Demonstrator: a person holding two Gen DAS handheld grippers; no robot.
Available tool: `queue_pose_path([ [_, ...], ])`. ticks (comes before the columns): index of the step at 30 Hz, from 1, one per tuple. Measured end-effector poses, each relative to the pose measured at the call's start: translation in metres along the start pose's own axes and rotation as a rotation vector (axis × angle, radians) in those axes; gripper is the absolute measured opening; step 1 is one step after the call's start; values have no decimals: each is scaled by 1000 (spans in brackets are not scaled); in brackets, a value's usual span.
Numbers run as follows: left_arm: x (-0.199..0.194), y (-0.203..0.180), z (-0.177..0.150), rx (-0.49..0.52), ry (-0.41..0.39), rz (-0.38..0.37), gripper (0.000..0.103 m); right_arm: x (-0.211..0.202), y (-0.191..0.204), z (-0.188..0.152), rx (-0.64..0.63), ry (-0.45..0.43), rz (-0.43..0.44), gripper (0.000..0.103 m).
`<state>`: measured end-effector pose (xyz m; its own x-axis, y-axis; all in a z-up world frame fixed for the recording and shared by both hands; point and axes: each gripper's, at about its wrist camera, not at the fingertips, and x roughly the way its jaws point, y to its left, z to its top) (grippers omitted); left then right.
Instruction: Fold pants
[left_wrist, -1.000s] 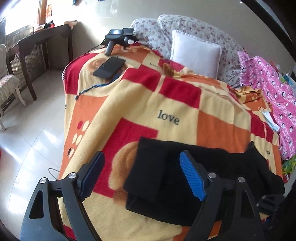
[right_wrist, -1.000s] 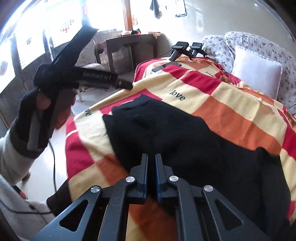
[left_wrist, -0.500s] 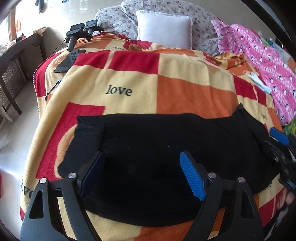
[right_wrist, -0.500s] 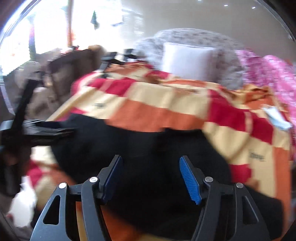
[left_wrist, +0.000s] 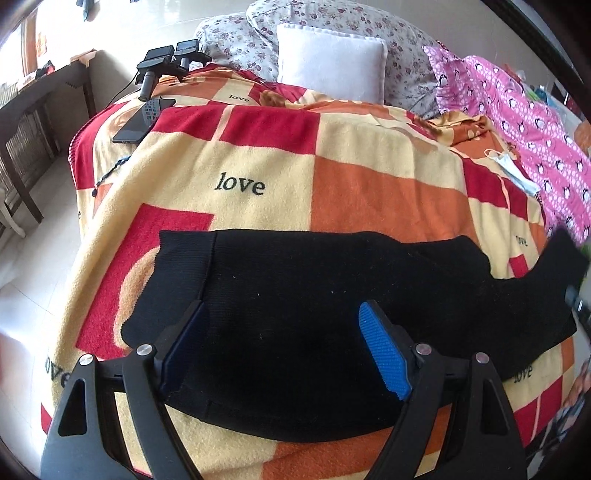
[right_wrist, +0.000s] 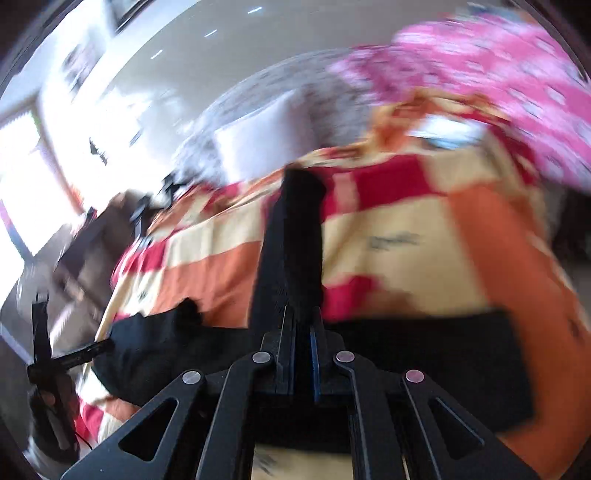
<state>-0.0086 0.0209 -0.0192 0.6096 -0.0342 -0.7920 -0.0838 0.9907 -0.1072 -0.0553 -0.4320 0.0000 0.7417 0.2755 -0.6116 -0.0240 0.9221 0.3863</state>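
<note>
Right wrist view is heavily motion-blurred: bed, pillows and the pink bedding are smears, only the near fabric and fingers read clearly. In the left wrist view the right end of the black pants (left_wrist: 332, 295) blurs out at the frame edge, so the right gripper itself can't be made out there. Near edge of the pants is cut off behind the left gripper (left_wrist: 284, 347) fingers. No containers in either view. Pants lie folded lengthwise across the near end of the checkered "love" blanket (left_wrist: 369, 184), ribbed cuff or waistband end at left. Left gripper hangs over them with fingers spread wide, blue pads apart, gripping nothing. Right gripper (right_wrist: 301, 343) has its fingers pressed together on a strip of the pants (right_wrist: 291, 251), which stands up from the pinch, lifted off the blanket (right_wrist: 406, 236). Versus 0.5 s ago: right fingers were spread over the fabric, now clamped on it; right camera has swung and tilted hard. Left view has backed off slightly, more blanket visible, fingers unchanged. Background: phone (left_wrist: 142, 120) and a spare gripper rig (left_wrist: 166, 62) at the far left of the bed, white pillow (left_wrist: 332, 59), pink penguin-print fabric (left_wrist: 524, 122), face mask (left_wrist: 513, 170).
</note>
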Motion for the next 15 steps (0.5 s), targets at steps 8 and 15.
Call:
queue_pose_path([
  [8,0,-11,1,18,14,1,83,1,-50,-33,216,4,78,37],
  [15,-4,-14,1,28,15,2,83,0,-51,-16,217,-54,89,4],
])
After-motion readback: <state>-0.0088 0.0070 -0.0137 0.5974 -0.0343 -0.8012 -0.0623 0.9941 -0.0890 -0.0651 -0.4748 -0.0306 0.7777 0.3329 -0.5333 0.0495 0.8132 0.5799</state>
